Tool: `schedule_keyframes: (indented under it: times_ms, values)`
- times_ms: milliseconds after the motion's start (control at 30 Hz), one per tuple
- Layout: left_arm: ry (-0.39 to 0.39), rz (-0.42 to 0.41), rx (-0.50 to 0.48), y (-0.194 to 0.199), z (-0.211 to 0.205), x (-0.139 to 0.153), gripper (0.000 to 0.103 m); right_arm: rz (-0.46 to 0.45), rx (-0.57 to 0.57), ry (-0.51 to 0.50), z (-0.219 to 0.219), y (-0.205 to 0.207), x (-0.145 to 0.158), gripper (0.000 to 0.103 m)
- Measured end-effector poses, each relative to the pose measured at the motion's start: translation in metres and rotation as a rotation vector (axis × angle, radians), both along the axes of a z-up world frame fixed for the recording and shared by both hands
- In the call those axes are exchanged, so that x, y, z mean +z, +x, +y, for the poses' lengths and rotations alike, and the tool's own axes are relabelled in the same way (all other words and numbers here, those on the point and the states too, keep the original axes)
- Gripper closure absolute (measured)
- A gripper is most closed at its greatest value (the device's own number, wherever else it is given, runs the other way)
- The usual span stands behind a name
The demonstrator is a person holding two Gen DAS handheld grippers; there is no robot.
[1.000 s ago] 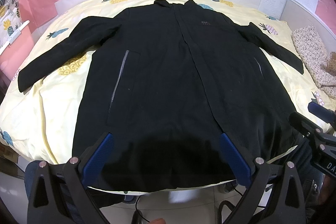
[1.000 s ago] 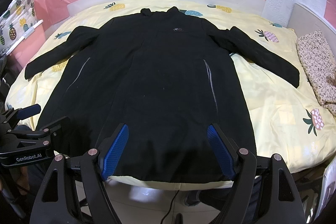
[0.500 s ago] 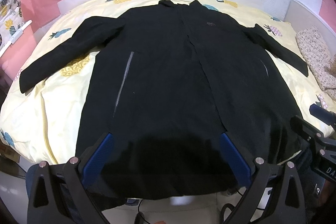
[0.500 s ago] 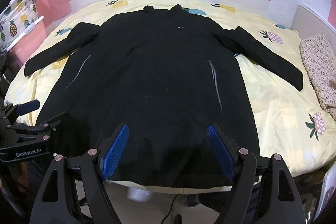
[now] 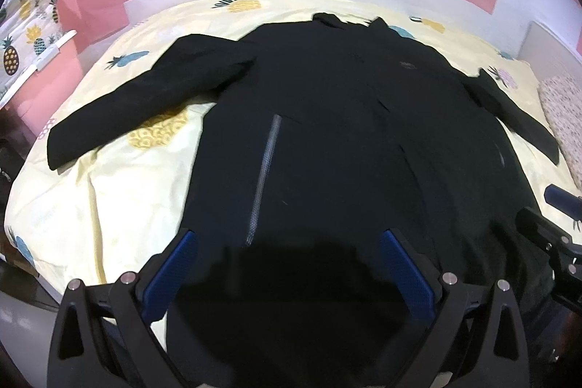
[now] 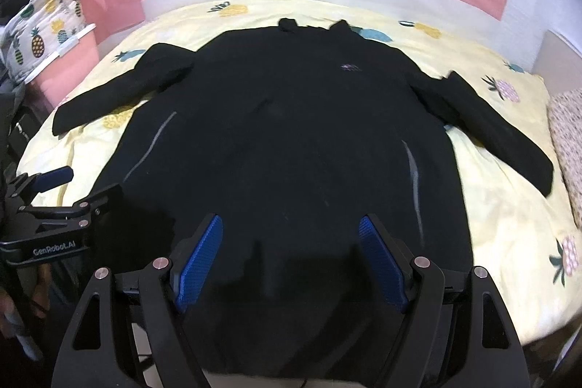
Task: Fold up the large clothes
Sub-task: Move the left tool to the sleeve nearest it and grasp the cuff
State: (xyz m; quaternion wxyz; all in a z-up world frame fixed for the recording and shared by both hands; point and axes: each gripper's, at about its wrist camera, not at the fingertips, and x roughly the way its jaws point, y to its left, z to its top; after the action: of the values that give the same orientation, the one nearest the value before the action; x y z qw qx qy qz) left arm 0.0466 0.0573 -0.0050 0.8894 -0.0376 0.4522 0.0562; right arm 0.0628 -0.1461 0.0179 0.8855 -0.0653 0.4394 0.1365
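Pineapple-print bed (image 5: 109, 191) | black coat (image 5: 327, 140) flat — hem between both grippers' spread fingers (image 6: 198, 264)

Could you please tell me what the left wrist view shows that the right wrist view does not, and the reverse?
Only the left wrist view shows the open left claw head-on, with the right claw at its right edge. Only the right wrist view shows the open right claw head-on, a hand at lower left, and the coat's right pocket zipper clearly. Both show the black coat spread flat, sleeves out, on the pineapple-print sheet.
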Motion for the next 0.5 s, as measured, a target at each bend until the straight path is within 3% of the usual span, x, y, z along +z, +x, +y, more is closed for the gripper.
schedule_keyframes:
  times_ms: [500]
  values:
    - [-0.069,-0.014,0.185,0.042,0.097,-0.018,0.001,0.03,0.118,-0.015,0.055,0.065,-0.014,0.025]
